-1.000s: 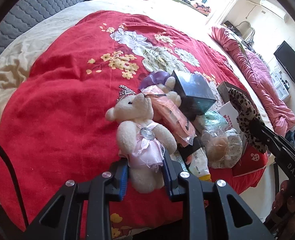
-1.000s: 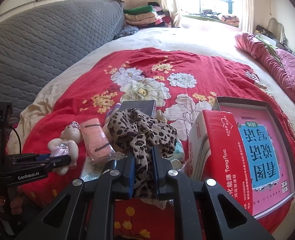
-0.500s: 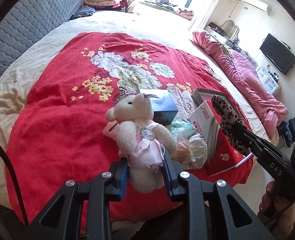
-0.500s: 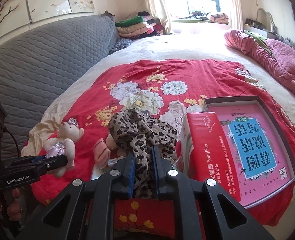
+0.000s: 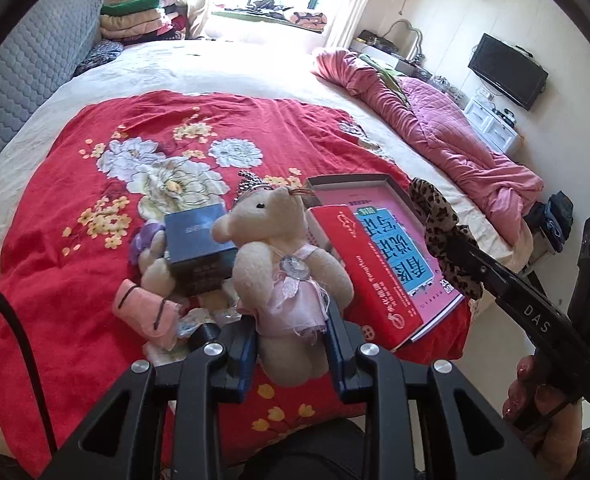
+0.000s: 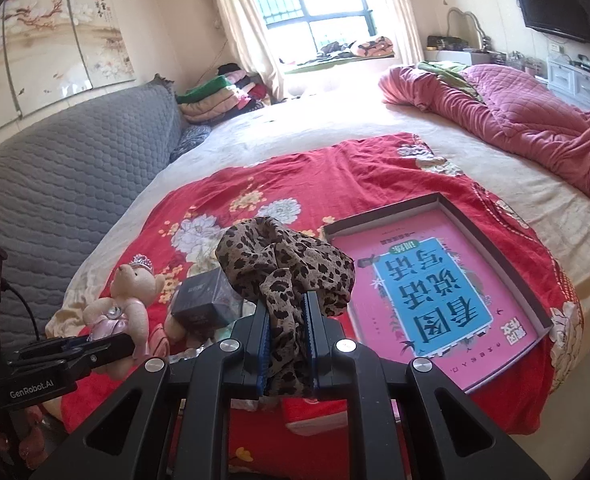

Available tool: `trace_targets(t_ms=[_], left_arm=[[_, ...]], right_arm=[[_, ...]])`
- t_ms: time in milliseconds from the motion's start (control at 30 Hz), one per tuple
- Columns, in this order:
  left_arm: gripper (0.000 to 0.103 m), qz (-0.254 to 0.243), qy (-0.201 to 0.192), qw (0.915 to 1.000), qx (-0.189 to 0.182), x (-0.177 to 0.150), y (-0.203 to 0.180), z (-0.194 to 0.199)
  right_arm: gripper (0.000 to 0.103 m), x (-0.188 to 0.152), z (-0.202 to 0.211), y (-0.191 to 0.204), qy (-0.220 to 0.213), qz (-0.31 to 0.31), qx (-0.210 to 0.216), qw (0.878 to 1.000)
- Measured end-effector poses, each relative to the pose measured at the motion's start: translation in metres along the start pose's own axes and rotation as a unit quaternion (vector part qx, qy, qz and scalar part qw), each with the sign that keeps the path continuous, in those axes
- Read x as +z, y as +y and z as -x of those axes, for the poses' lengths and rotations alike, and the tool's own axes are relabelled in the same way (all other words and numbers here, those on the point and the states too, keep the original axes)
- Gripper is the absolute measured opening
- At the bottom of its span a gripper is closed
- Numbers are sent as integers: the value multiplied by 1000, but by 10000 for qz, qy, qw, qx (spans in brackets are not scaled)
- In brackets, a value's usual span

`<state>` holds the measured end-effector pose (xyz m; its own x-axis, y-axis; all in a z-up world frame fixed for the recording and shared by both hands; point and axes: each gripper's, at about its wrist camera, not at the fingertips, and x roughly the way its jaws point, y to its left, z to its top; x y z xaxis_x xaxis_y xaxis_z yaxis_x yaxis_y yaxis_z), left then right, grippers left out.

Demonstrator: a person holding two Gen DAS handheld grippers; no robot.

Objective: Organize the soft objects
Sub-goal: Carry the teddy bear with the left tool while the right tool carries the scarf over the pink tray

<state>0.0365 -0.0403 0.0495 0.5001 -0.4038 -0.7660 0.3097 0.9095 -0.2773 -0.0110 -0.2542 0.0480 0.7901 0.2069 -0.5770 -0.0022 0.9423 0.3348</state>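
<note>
A cream teddy bear (image 5: 283, 264) in a pink dress with a small crown hangs in my left gripper (image 5: 293, 344), whose pads are shut on its lower body. The same teddy bear (image 6: 123, 304) shows at the left of the right wrist view, held above the red floral blanket (image 6: 231, 184). My right gripper (image 6: 287, 344) is shut on a leopard-print cloth (image 6: 283, 264), which bunches above the pads. That leopard-print cloth (image 5: 439, 224) also appears at the right of the left wrist view, lifted over the bed.
On the red floral blanket (image 5: 75, 184) lie a dark blue box (image 5: 197, 248), a pink soft roll (image 5: 143, 312), a second plush toy (image 5: 155, 268), a red book (image 5: 367, 276) and a tray box with a pink book (image 6: 435, 284). A pink quilt (image 6: 535, 128) lies at the right, a grey headboard (image 6: 55, 176) at the left.
Both grippers have risen and drawn back from the pile, carrying the bear and the leopard cloth. The views have rolled and now take in more of the room.
</note>
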Motion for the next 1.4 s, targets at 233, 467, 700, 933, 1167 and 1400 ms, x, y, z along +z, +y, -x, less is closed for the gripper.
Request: trace_targets(t_ms=[233, 467, 700, 933, 1167, 1400], left_arm=[[30, -453, 115, 9986, -236, 9, -50, -21], [30, -730, 366, 9957, -448, 21, -91, -52], [30, -1055, 648, 9907, -561, 29, -132, -84], [30, -1319, 1125, 9830, -608, 35, -167, -127], [30, -1590, 1562, 9737, -481, 31, -187, -167], [30, -1702, 1816, 9677, -387, 24, -197, -191]], right_arm=[[15, 1, 7, -37, -125, -271, -386, 9988], [15, -3, 12, -78, -179, -396, -891, 9951], [15, -8, 13, -124, -172, -751, -1113, 9908], [15, -14, -3, -155, -16, -840, -1330, 9876], [16, -22, -26, -179, 219, -931, -1395, 9856], [18, -29, -48, -193, 380, -874, -1553, 9833]])
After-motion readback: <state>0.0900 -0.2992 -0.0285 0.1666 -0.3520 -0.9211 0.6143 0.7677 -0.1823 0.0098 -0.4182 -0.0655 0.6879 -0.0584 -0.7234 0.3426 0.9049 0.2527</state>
